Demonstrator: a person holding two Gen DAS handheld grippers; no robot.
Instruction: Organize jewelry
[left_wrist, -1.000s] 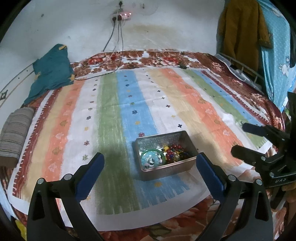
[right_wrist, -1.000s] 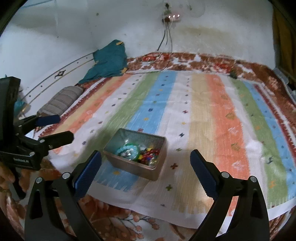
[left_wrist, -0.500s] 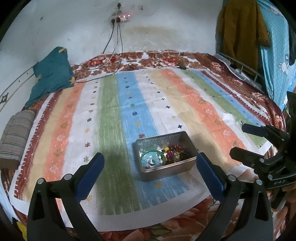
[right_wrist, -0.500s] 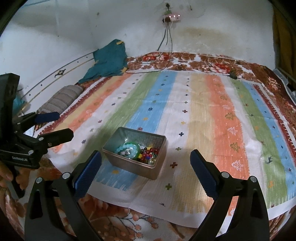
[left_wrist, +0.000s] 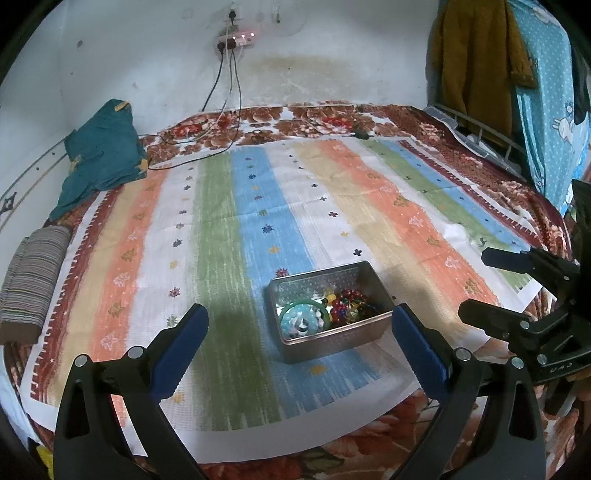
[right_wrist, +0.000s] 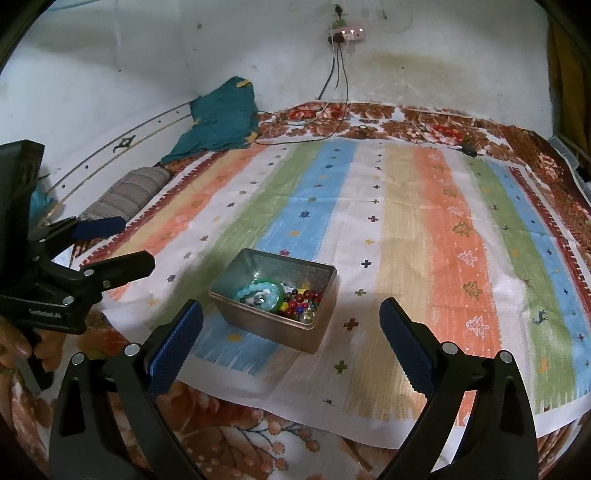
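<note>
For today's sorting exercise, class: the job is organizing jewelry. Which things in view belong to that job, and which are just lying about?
Belongs to the job:
- metal tin
- turquoise bead bracelet inside it
- loose coloured beads inside it
- left hand-held gripper, open
- right hand-held gripper, open

Just lying about:
- teal cloth
- striped roll
- power strip and its cables
- mustard garment

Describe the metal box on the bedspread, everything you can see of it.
The metal box is a small rectangular tin, dull silver, with a dimpled inner surface and no lid on it. It sits flat and upright on the striped bedspread, near its front edge, across the blue and white stripes. Inside lie a green bead bracelet and a heap of red and mixed beads. Neither hand-held gripper touches it.
</note>
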